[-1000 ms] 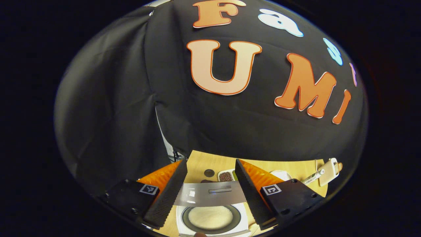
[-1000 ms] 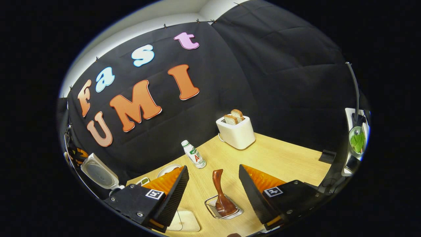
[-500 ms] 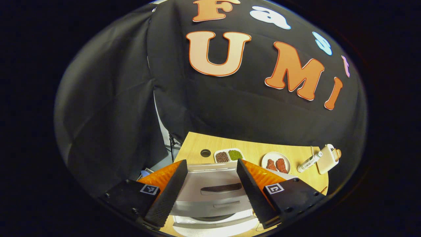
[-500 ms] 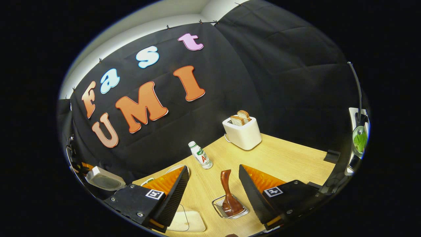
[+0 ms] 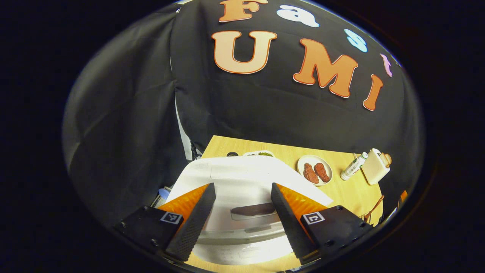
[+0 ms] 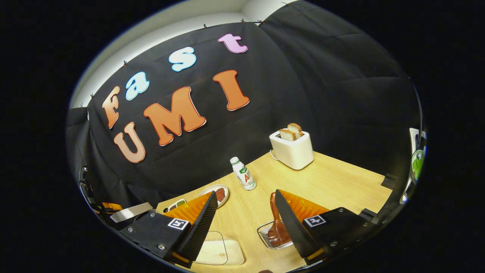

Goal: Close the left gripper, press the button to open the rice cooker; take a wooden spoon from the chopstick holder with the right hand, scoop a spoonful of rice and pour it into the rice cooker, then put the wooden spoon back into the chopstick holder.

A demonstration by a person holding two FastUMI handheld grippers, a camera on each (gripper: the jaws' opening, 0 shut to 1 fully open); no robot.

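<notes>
Now our left gripper (image 5: 242, 216) hangs with jaws spread over the white rice cooker (image 5: 242, 178) at the desk's (image 6: 333, 178) near edge; our right gripper (image 6: 246, 223) gapes too, the wooden spoon (image 6: 276, 223) upright in the chopstick holder (image 6: 265, 237) between its fingers.

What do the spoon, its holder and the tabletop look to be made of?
Spoon: dark reddish-brown wood with a glossy, likely lacquered finish, going by its highlights. Holder: thin bright wire, probably chromed or stainless metal, open-meshed. Tabletop: pale wood-grain surface, matte; solid wood or laminate cannot be told.
</notes>
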